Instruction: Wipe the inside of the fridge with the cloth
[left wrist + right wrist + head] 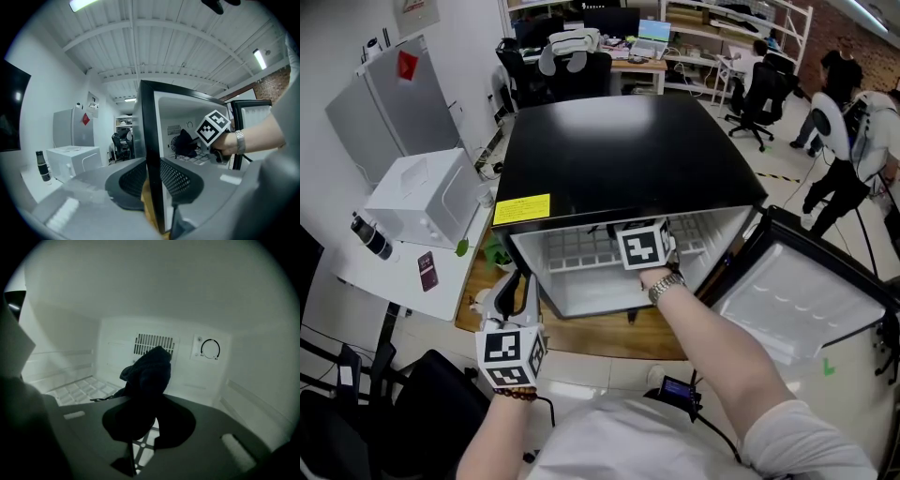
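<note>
An office workroom is recorded, with a black fridge (619, 159) standing with its door open. Wiping is judged to be under way. The dark cloth (147, 371) is held inside the compartment, clenched in the jaws of the right gripper (143, 425) and bunched just ahead of them, above the wire shelf (84, 390). No cleaned area can be confirmed. The left gripper (157, 187) is clamped on the front edge of the fridge's side wall.
</note>
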{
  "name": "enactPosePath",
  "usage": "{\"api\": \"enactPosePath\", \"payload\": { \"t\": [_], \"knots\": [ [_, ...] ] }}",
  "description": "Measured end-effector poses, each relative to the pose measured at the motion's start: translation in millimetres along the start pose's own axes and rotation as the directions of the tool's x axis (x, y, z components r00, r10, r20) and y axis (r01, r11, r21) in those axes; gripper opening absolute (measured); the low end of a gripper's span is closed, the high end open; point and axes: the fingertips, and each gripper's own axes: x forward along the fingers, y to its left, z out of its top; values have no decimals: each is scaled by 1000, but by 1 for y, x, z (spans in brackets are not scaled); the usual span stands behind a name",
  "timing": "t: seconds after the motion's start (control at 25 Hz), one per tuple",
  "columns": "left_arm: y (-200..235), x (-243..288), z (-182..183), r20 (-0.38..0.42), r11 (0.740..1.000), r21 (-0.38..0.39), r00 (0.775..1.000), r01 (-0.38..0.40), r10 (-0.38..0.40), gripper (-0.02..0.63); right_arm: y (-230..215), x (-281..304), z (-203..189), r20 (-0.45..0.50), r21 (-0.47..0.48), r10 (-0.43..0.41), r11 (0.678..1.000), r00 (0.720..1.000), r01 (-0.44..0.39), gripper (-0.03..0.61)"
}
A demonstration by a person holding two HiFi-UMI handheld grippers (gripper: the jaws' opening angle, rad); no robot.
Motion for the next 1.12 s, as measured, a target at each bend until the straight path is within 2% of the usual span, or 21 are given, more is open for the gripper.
{"api": "enactPosePath", "payload": {
  "t": [0.64,1.12],
  "knots": [
    [0,1,-1,1,1000,-2,1000,-4,4,80,-76,-14,-18,-9,43,-151,988,988,151,54],
    [0,0,0,3,1000,-4,1000,1,-1,80,-100,-24,-23,-9,66,-226,972,974,226,54]
  ]
}}
